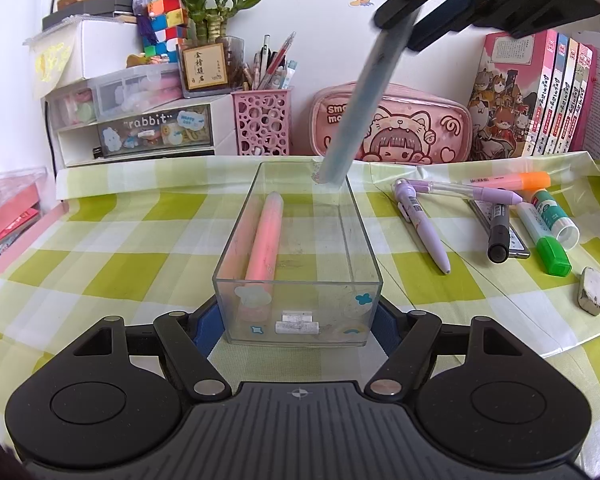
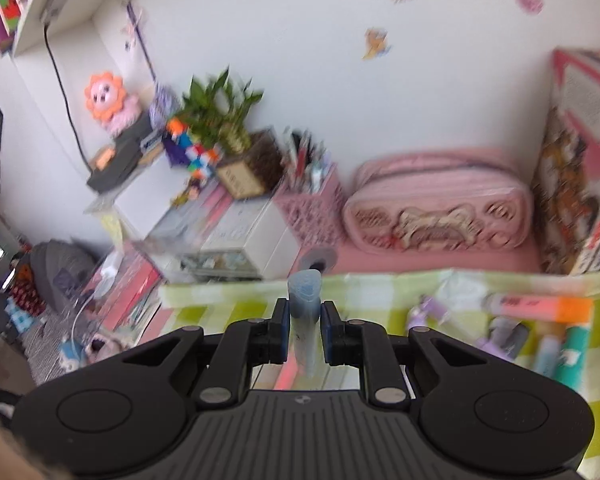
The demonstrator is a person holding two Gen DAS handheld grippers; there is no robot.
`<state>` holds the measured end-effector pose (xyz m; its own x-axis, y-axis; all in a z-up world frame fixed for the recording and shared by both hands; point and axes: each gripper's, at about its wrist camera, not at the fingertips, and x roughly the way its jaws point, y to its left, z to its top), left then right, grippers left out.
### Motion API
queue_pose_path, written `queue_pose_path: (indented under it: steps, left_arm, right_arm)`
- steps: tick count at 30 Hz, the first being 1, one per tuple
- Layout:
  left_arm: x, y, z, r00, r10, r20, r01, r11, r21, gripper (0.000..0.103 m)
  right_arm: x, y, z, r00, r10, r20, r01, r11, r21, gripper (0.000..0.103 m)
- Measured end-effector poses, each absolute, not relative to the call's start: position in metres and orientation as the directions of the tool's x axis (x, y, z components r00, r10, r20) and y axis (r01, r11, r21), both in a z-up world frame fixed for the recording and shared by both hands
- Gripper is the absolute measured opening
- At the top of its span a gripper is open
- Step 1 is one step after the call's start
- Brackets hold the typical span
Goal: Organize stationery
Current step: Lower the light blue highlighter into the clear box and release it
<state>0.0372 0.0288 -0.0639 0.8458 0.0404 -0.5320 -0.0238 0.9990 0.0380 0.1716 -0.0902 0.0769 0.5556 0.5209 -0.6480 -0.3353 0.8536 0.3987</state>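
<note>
My left gripper [image 1: 298, 320] has its blue pads pressed against the two long sides of a clear plastic box [image 1: 298, 248], clamping its near end on the green-and-white checked tablecloth [image 1: 100, 264]. Inside the box a pink highlighter [image 1: 263, 236] lies lengthwise along the left wall, and the near wall carries small stickers. My right gripper [image 2: 305, 330] is narrowed onto a blue-grey highlighter [image 2: 305, 320], pinched between its blue pads; from the left wrist view that highlighter [image 1: 364, 92] hangs tilted from the upper right, with its lower end at the far right corner of the box, at about the rim; I cannot tell whether it touches the box. The right wrist view is blurred, so I can make out little more there than the pen's triangular end between the jaws. To the right of the box, on the cloth, lie a purple pen [image 1: 422, 228], a lilac pen [image 1: 460, 191] crossing just behind it, an orange-capped highlighter [image 1: 508, 181], a black marker [image 1: 499, 236], a green-capped highlighter [image 1: 544, 240], a glue stick [image 1: 556, 216] and, nearest the table edge, a worn eraser [image 1: 593, 290]. Behind, against the wall, stand a pink pen holder [image 1: 262, 122], a pink pencil case [image 1: 396, 128] and a row of books [image 1: 540, 96].
</note>
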Motion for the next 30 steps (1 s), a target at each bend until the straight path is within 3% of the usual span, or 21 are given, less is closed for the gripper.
queue_pose_path:
  steps: [7, 18, 30]
  left_arm:
    - [0.038, 0.031, -0.064, 0.843, 0.031, -0.537, -0.026, 1.000, 0.018, 0.073]
    - [0.038, 0.030, -0.064, 0.842, 0.029, -0.538, -0.026, 1.000, 0.013, 0.073]
    - [0.038, 0.029, -0.064, 0.842, 0.029, -0.538, -0.027, 1.000, 0.012, 0.073]
  right_arm:
    - [0.190, -0.047, 0.046, 0.438, 0.484, -0.758, -0.353, 0.868, 0.349, 0.020]
    - [0.225, -0.029, 0.034, 0.437, 0.422, -0.794, -0.300, 0.901, 0.314, 0.020]
    - [0.239, -0.016, -0.004, 0.321, 0.399, -0.859, -0.249, 0.911, 0.330, 0.020]
